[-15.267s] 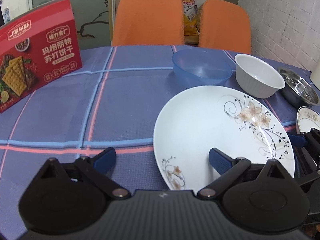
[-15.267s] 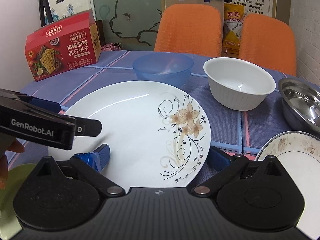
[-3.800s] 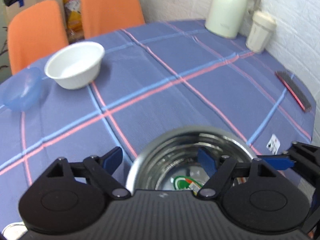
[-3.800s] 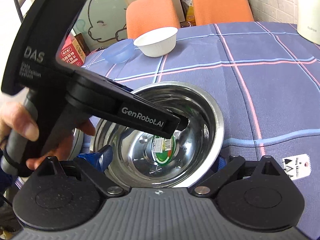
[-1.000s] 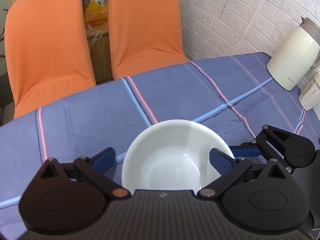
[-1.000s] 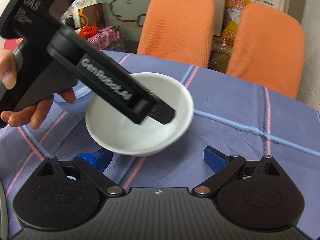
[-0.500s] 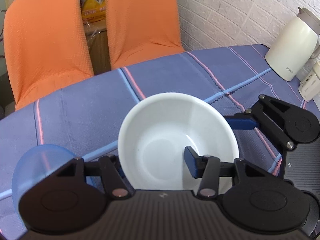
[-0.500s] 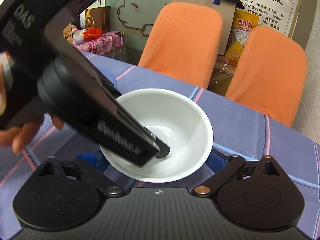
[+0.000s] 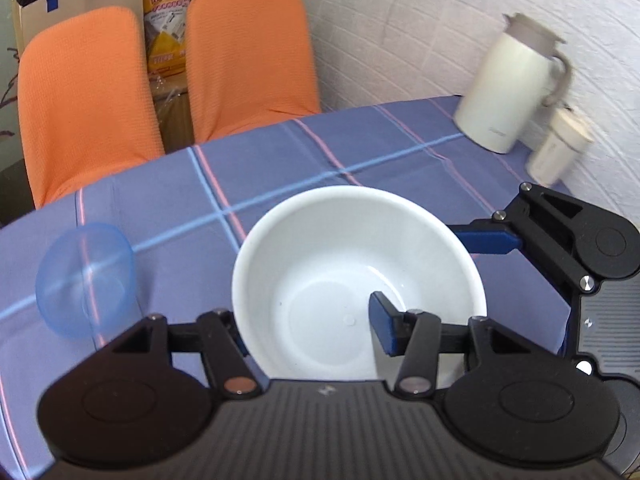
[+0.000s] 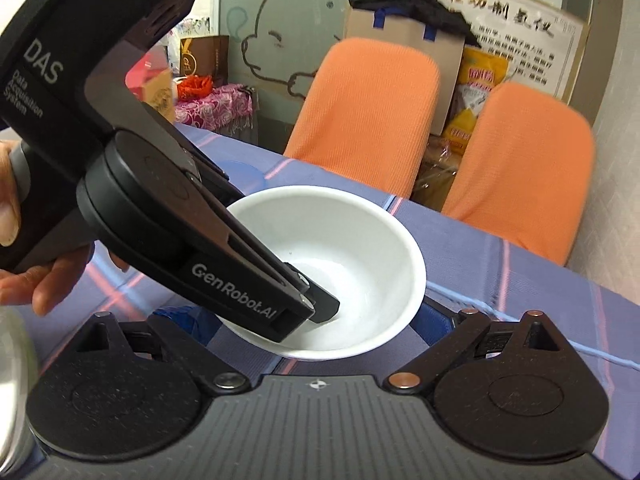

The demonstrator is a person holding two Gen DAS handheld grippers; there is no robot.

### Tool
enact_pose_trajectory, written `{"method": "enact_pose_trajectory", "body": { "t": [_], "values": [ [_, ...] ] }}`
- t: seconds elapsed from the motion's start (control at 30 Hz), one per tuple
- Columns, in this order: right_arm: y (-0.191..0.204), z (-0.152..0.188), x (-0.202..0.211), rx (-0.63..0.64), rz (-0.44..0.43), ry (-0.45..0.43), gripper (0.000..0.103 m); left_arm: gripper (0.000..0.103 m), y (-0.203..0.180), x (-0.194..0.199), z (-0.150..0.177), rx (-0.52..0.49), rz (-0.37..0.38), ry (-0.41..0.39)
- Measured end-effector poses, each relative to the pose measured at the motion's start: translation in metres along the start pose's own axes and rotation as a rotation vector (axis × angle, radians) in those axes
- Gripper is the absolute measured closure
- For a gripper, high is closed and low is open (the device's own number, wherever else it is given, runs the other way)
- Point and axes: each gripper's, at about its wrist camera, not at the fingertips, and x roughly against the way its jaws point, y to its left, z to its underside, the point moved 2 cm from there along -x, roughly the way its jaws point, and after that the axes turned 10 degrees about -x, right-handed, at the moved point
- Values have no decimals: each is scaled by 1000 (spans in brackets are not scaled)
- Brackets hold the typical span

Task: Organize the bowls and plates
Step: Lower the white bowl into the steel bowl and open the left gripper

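White bowl (image 9: 340, 272) between closed jaws

Blue bowl (image 9: 86, 280) crowds left; jug (image 9: 508, 92), perhaps cup (image 9: 558, 150), block far right; cloth (image 9: 320, 152) between free

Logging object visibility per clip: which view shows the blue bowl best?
The left wrist view. There the translucent blue bowl sits whole on the tablecloth, left of the white bowl that the left gripper grips. The right wrist view shows only a blue sliver behind the left gripper's body.
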Motion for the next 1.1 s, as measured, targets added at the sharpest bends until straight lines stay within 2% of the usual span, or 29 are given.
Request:
{"method": "enact_pose_trajectory", "body": {
  "t": [0.17, 0.3, 0.47, 0.67, 0.77, 0.83, 1.0, 1.1],
  "values": [
    [2, 28, 66, 30, 24, -15, 17, 49, -54, 29, 37, -16, 9, -15],
    [4, 57, 104, 22, 25, -9, 16, 48, -86, 34, 68, -14, 32, 1],
    [17, 93, 124, -15, 22, 16, 16, 47, -111, 28, 99, -32, 23, 33],
    [22, 121, 124, -55, 13, 47, 16, 47, -122, 17, 113, -44, 8, 46],
    [22, 129, 121, -75, 4, 56, 17, 40, -123, 14, 116, -66, -27, 41],
    [24, 136, 121, -78, 2, 60, 18, 21, -122, 14, 116, -62, -12, 36],
    [25, 147, 124, -74, 19, 69, 18, 14, -117, 23, 115, -38, 6, 36],
    [24, 155, 134, -73, 46, 63, 18, 9, -114, 35, 114, -27, -1, 7]
  ]
}}
